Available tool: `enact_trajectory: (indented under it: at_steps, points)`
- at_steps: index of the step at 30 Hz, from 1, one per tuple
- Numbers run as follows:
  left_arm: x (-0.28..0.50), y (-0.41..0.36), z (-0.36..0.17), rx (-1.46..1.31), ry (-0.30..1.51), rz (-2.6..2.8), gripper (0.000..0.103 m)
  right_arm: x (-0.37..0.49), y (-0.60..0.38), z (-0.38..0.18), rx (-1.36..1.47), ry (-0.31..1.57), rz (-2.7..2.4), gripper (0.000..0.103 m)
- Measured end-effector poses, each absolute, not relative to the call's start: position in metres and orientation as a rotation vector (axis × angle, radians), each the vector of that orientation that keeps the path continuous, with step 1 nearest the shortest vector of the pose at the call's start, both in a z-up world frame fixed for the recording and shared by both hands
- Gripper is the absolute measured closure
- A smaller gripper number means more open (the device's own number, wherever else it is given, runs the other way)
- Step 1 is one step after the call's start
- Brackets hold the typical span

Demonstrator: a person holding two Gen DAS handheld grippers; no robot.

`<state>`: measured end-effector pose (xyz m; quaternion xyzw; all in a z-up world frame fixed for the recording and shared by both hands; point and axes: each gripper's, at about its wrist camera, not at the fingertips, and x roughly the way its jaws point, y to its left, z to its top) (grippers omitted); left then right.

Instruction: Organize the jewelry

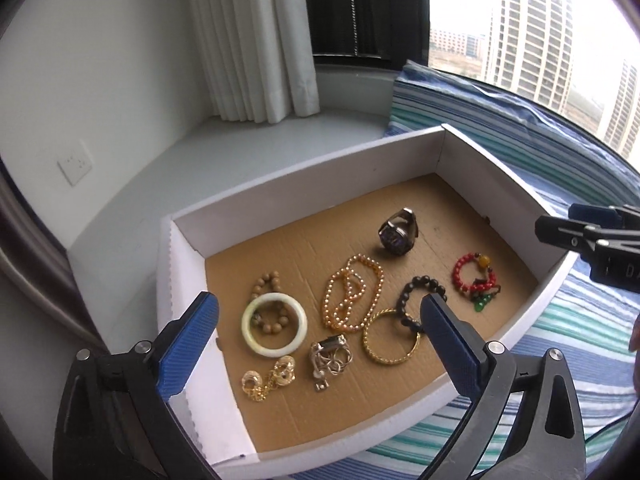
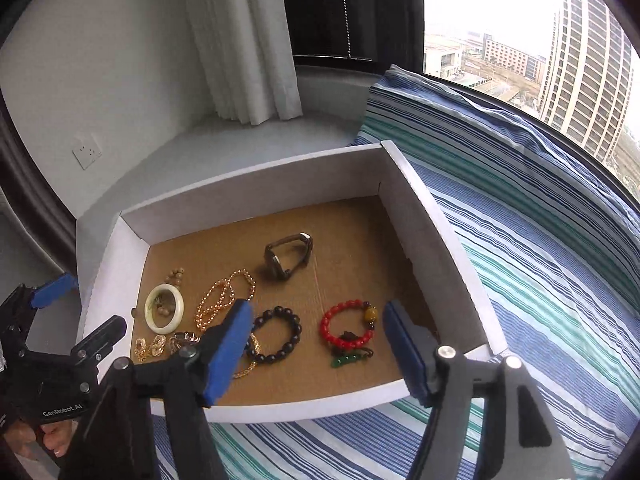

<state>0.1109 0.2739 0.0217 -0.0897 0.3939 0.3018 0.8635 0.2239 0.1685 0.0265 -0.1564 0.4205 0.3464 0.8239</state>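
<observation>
We see a white cardboard box with a brown floor (image 1: 304, 172) resting on a blue-and-green striped bedcover (image 2: 540, 280). Our left gripper (image 1: 320, 332) and right gripper (image 2: 318, 344) both hover above it, jaws spread, gripping nothing. Inside, a pale jade bangle (image 1: 274, 325) lies near the left wall, a red bead bracelet (image 2: 348, 326) toward the right.

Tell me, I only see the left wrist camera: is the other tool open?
Observer: Yes, the right tool is open and holds nothing.
Operator: What is it pointing at?
Observer: The red bead bracelet lies right ahead of it, on the floor of the box.
Operator: Who holds my tool?
Observer: A hand is wrapped around the handle of the left tool.
</observation>
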Motion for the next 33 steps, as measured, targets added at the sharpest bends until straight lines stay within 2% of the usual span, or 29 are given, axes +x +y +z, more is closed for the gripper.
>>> enact_trajectory:
  at_steps: [14,33]
  points:
    - [0.080,0.265,0.049,-0.280,0.829,0.726,0.002,0.167,0.178,0.041,-0.445,0.844,0.751,0.032]
    - [0.070,0.273,0.048,-0.328,0.813,0.760,0.002,0.149,0.180,0.041,-0.451,0.829,0.734,0.032]
